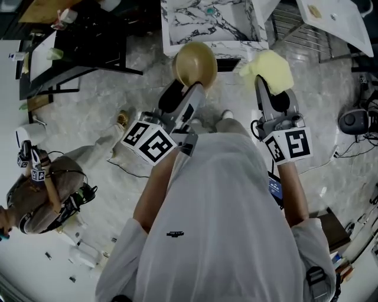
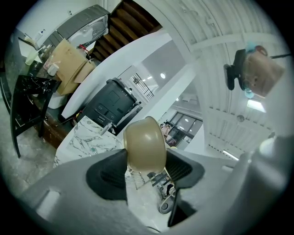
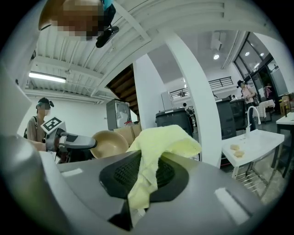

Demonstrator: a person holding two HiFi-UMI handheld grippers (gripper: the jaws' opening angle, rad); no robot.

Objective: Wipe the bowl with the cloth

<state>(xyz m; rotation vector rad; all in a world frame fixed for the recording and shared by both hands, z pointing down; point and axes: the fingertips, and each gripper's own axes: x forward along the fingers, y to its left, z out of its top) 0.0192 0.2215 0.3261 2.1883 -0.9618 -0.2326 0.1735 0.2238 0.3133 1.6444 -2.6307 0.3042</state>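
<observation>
The left gripper (image 1: pixel 190 89) has its jaws closed on the rim of the tan bowl (image 1: pixel 195 63) and holds it aloft. The right gripper (image 1: pixel 264 84) pinches a pale yellow cloth (image 1: pixel 270 68) beside the bowl, not touching it, near a marble-topped table (image 1: pixel 207 23).

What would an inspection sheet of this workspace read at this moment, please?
Surface: marble-patterned table ahead, with a small teal item on it; grey floor below.
Job's things: tan bowl and yellow cloth, both held in the air, apart.
Clutter: small white bits on the floor at lower left.
Grippers: left claw shut on the bowl; right claw shut on the cloth.
Cables: thin cable across the floor; more beside a dark round device.
Surroundings: another person crouches at left; black frame table; white table.
</observation>
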